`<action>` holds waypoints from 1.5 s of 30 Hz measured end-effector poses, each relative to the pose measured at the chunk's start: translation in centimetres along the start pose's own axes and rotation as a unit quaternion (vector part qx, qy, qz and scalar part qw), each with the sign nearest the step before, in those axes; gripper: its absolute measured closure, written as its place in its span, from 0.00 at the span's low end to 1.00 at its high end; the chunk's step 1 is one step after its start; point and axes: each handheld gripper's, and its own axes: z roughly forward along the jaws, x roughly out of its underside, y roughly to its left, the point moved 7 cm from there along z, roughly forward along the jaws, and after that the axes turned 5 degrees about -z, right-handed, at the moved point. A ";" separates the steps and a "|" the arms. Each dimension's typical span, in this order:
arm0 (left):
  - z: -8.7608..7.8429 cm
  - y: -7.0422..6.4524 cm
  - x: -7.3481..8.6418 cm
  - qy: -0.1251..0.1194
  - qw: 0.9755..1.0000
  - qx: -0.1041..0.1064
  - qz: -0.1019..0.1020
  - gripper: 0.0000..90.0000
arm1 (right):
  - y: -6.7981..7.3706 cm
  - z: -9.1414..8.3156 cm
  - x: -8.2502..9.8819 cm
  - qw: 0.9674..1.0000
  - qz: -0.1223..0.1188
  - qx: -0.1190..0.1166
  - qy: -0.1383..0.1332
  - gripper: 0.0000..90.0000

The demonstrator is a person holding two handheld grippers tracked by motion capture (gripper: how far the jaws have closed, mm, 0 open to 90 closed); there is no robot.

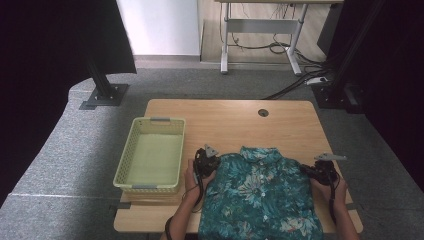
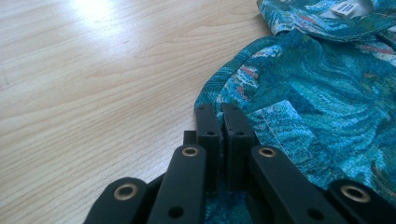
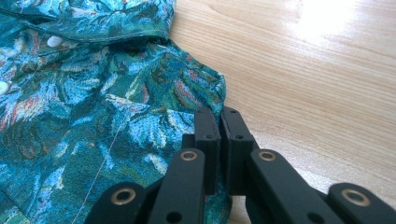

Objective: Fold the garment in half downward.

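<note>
In the high view, the person's left hand (image 1: 192, 181) comes up from the bottom edge, left of centre, and holds the left gripper (image 1: 206, 161) at the left shoulder edge of the shirt (image 1: 260, 192). At the lower right, the right hand (image 1: 336, 189) holds the right gripper (image 1: 320, 170) at the shirt's other shoulder, pointed inward. The teal floral shirt lies flat in the lower middle of the frame, collar away from the person, on the wooden table (image 1: 235, 120). A pale green basket (image 1: 151, 156) sits left of the left gripper, just beside it.

The left gripper view brings the jaws close: they stand nearly together, pinching the shirt's edge (image 2: 224, 88) at the frame's centre, bare wood to the left, and a white collar label (image 2: 344, 8) at the upper right.

The right gripper view has its jaws equally narrow, clamped on the fabric edge (image 3: 205, 93), with white buttons (image 3: 54, 41) at the upper left.
</note>
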 end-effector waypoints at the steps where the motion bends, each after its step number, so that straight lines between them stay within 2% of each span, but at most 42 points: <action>1: 0.0 -0.2 0.0 0.001 1.000 0.001 0.001 0.97 | 0.0 -0.1 -0.1 1.000 0.000 0.002 -0.001 0.96; 5: 0.1 -0.9 -0.3 0.007 1.000 0.006 0.013 0.97 | 0.2 -0.5 -0.5 1.000 -0.008 0.005 -0.006 0.96; 7: 0.0 -1.0 -0.5 0.005 1.000 0.009 0.012 0.97 | 0.4 -0.7 -0.7 1.000 -0.014 0.008 -0.009 0.96; 14: -1.6 -0.4 -1.5 -0.010 1.000 0.008 0.004 0.97 | 0.6 -1.7 -1.4 0.999 -0.020 0.015 -0.023 0.96; 17: -2.4 -0.4 -2.2 -0.018 1.000 0.014 0.000 0.97 | 0.6 -1.9 -1.6 0.999 -0.022 0.016 -0.025 0.96; 23: -3.2 -0.6 -3.2 -0.026 1.000 0.014 0.011 0.97 | 0.8 -2.3 -2.0 0.999 -0.024 0.017 -0.032 0.96; 45: -5.7 -0.2 -5.6 -0.048 0.999 0.011 0.020 0.98 | 1.8 -4.0 -4.3 0.997 -0.038 0.018 -0.069 0.96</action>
